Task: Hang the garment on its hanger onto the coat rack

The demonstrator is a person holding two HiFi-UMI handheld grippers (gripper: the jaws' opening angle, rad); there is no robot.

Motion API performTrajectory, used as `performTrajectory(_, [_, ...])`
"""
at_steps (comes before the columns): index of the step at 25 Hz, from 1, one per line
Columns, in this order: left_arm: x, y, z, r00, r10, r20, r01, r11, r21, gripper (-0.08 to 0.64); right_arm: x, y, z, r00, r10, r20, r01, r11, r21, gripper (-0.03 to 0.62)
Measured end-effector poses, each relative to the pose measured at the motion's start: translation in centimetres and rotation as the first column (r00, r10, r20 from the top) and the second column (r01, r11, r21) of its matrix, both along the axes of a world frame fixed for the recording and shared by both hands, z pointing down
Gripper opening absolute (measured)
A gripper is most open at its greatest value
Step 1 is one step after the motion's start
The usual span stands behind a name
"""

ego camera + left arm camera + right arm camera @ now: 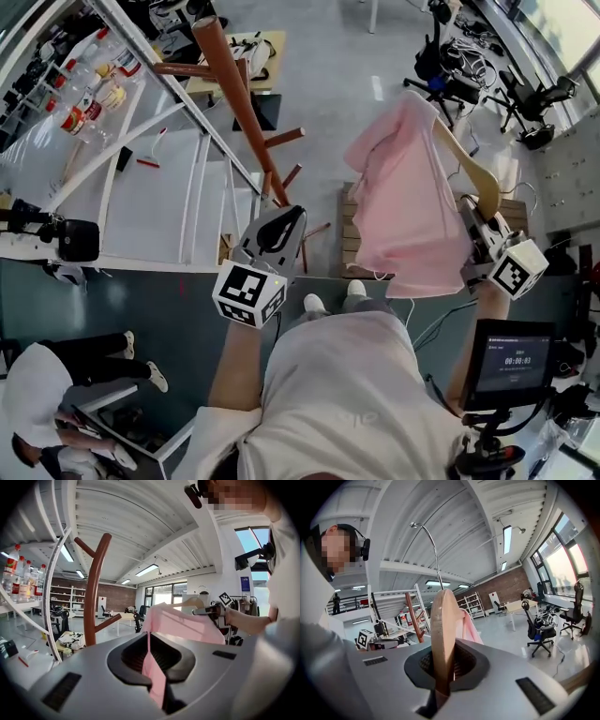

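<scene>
left gripper (279, 228) pinches garment (403, 206), right gripper (478, 230) hanger (473, 169)

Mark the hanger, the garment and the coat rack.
hanger (442, 634), right gripper view, on its wooden arm.
garment (408, 202), head view, middle of the pink cloth.
coat rack (92, 592), left gripper view, on its brown pole.

Grey floor (319, 56), brick back wall (511, 585), tall windows (562, 559), ceiling strip lights (507, 532), white shelving (472, 604), black office chairs (537, 630).
</scene>
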State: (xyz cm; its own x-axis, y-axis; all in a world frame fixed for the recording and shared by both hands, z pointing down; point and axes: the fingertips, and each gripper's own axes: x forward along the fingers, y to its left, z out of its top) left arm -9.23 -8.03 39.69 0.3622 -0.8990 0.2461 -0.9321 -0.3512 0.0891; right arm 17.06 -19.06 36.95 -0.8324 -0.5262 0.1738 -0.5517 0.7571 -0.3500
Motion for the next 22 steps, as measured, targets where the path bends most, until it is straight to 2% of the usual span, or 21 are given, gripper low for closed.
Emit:
performTrajectory(11, [-2.0,-0.5,-1.3,0.991,-0.131,0.036,0.131,0.991,0.011,0.008,-6.4,-5.3,-0.5,0.986,-0.161,-0.032,0.162,0.986,0.027,0.005])
performTrajectory(18, [-3.4,0.6,-1.5,0.970,-0.238,0.051,0.238,0.971,0.011,0.008,-9.7,-8.0,-1.2,0.966,-0.246,-0.077,0.250,0.967,0.048,0.005])
performTrajectory(22, [-3.9,1.7,-1.8,0.951,-0.302,0.065,0.302,0.953,0.015,0.008,-11.8,-9.3,-2.0,0.947,-0.313,-0.075,0.318,0.945,0.069,0.005])
